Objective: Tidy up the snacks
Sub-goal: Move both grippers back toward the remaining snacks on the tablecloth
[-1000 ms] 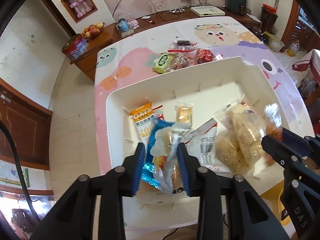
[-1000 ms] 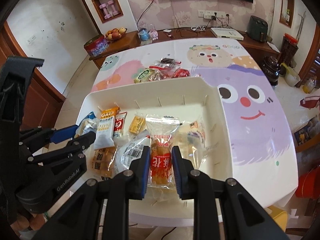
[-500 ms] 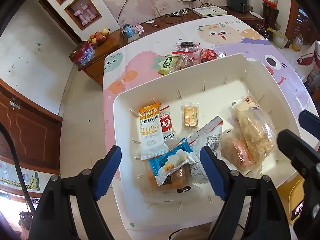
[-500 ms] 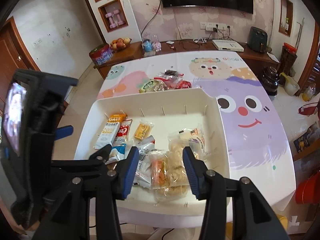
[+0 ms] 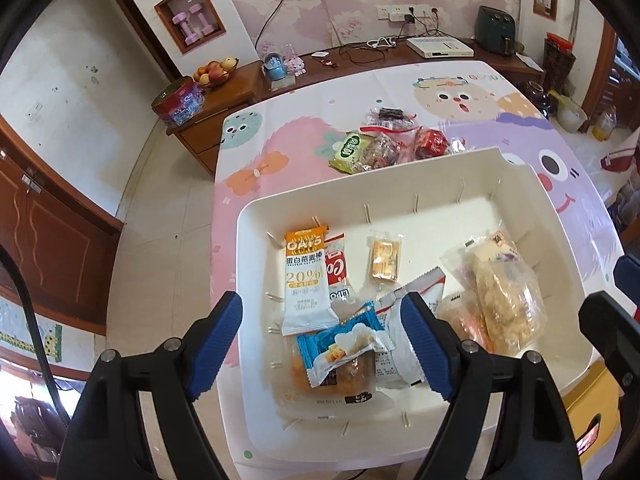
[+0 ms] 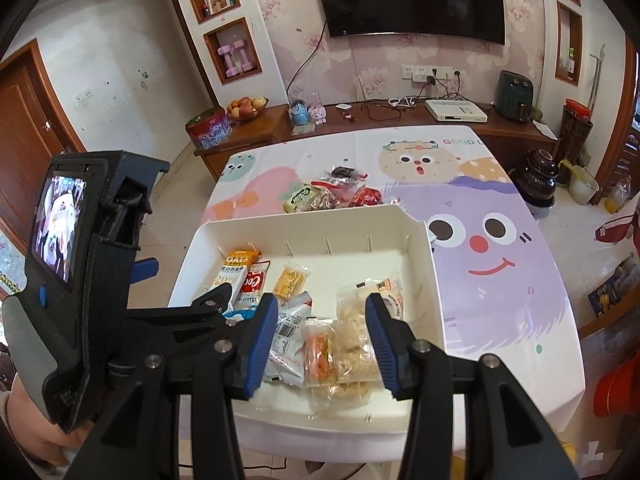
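Both hand-held grippers have let go: left hand-held gripper point(image 5: 322, 338) and right hand-held gripper point(image 6: 322, 336) hang spread above snack packets point(image 5: 344, 354) lying in the white tray point(image 5: 520, 184) at the tabletop's point(image 5: 304, 136) near edge.

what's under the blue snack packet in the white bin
The blue snack packet lies on a clear-wrapped golden pastry, near the front of the white bin. The pastry's middle is covered; only its edges and bottom label show.
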`<action>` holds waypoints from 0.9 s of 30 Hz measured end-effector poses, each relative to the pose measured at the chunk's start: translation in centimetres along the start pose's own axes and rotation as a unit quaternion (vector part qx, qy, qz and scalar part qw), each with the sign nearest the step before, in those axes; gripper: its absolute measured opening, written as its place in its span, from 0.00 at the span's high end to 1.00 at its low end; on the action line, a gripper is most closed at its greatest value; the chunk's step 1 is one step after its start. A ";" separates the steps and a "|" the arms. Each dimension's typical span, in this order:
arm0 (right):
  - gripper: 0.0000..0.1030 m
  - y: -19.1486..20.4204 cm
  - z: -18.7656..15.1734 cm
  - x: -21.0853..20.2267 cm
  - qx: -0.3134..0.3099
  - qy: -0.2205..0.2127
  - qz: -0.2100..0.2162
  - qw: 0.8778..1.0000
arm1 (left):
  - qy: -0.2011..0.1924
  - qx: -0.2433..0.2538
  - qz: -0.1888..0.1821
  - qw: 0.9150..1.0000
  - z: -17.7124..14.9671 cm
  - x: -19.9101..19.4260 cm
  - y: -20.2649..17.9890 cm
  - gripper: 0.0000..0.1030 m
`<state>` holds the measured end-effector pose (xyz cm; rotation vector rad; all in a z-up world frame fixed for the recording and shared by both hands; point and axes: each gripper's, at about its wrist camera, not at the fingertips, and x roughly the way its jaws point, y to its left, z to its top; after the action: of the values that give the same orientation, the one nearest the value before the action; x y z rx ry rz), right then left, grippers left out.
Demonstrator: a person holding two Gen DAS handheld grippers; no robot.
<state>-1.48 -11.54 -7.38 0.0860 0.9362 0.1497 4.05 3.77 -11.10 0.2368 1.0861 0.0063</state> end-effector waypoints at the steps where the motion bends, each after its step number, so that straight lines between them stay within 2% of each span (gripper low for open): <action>1: 0.55 0.0 0.1 0.0 0.000 -0.001 0.000 1.000 | -0.001 -0.002 0.000 1.000 0.1 0.0 0.0 0.22; 7: 0.55 -0.3 1.2 0.4 0.000 0.000 0.004 1.000 | -0.002 -0.019 0.001 1.000 1.2 0.5 0.5 0.22; 12: 0.55 -0.5 2.8 0.9 -0.011 0.006 0.000 1.000 | -0.019 -0.037 -0.001 0.999 3.1 0.3 1.3 0.22; 21: 0.55 -1.7 7.1 2.4 -0.025 0.017 -0.014 0.999 | -0.056 -0.071 -0.008 0.996 8.6 0.3 3.0 0.22; 27: 0.55 -4.6 11.1 4.9 -0.014 0.033 -0.022 0.999 | -0.057 -0.085 -0.028 0.994 13.1 1.8 4.0 0.20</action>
<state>10.77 -15.37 -5.31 0.0340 1.0007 0.1258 16.87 5.44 -6.12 0.0516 0.9712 0.0346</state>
